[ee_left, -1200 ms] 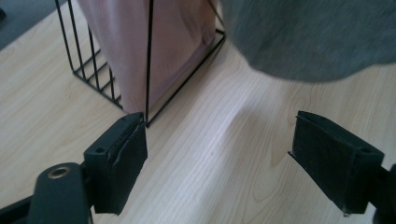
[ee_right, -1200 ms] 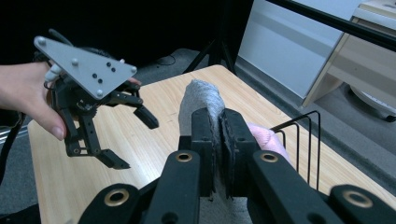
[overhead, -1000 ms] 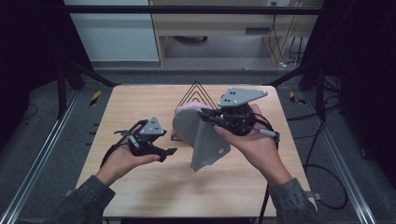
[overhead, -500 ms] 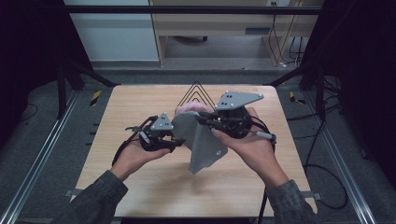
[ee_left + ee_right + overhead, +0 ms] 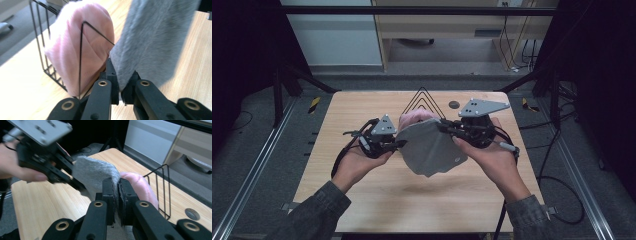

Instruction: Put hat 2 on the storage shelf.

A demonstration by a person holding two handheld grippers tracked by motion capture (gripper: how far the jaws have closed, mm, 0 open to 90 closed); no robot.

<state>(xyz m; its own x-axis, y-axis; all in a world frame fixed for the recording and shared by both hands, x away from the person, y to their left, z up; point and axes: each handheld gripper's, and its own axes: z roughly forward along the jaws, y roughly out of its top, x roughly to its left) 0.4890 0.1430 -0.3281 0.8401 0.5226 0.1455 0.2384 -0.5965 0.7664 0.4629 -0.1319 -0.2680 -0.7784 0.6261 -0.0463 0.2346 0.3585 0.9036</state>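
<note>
Left tongs (image 5: 121, 86) pinch the near edge of the grey cloth (image 5: 432, 147), their jaws having just been closing with the fabric between them; right tongs (image 5: 117, 195) are pressed together on the opposite edge of the same cloth. The cloth hangs stretched between the two tongs above the middle of the tabletop (image 5: 362, 200), toward its far edge. Just behind it, a pink cloth (image 5: 414, 117) lies draped in the black wire rack (image 5: 422, 97) near the far edge. Risks, as judged: each pinch takes only a narrow margin of fabric, so pulling the hands apart could slip an edge free and drop the cloth. The left tongs work just beside the rack wires; a forward move could snag the wire or drag the pink cloth along.
</note>
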